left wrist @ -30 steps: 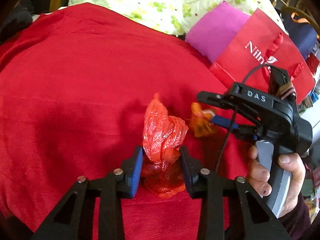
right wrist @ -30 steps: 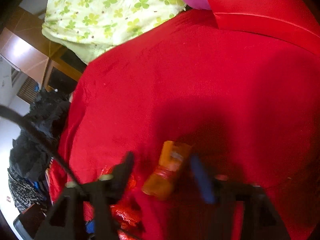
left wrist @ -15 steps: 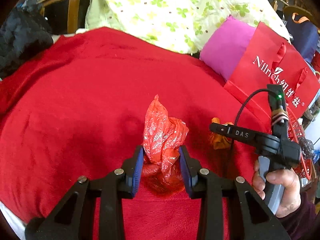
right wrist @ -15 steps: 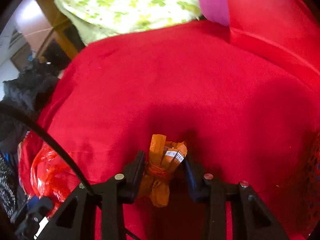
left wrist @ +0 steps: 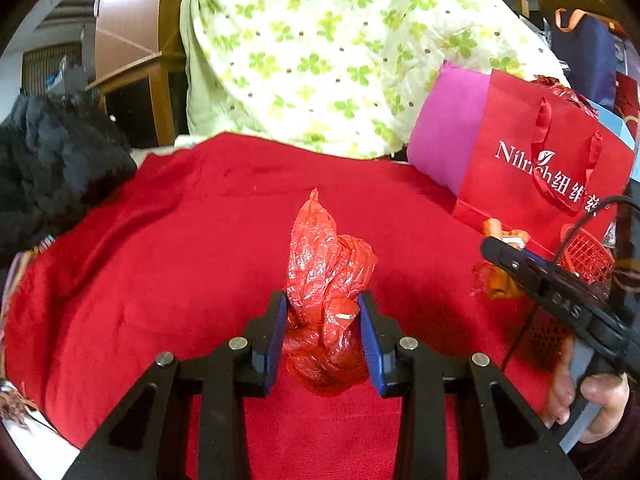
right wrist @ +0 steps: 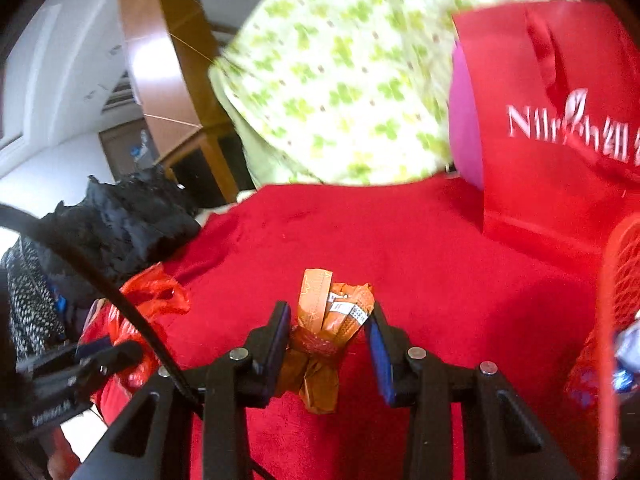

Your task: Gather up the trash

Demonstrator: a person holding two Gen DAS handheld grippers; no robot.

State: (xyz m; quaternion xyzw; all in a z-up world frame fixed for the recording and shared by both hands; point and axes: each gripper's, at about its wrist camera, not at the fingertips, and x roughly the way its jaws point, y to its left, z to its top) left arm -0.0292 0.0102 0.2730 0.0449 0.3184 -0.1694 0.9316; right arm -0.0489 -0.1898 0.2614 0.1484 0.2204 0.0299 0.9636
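The crumpled red plastic bag (left wrist: 326,308) is clamped in the left gripper (left wrist: 325,334) above the red blanket (left wrist: 180,248). To its right, the right gripper (right wrist: 329,338) has just closed on a crumpled orange wrapper bundle (right wrist: 326,330) (held up too), near a red mesh basket (right wrist: 618,280).

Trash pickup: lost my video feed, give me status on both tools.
Left tool shut on red plastic bag. Right tool shut on orange wrapper bundle. Red mesh basket at right, path unobstructed.
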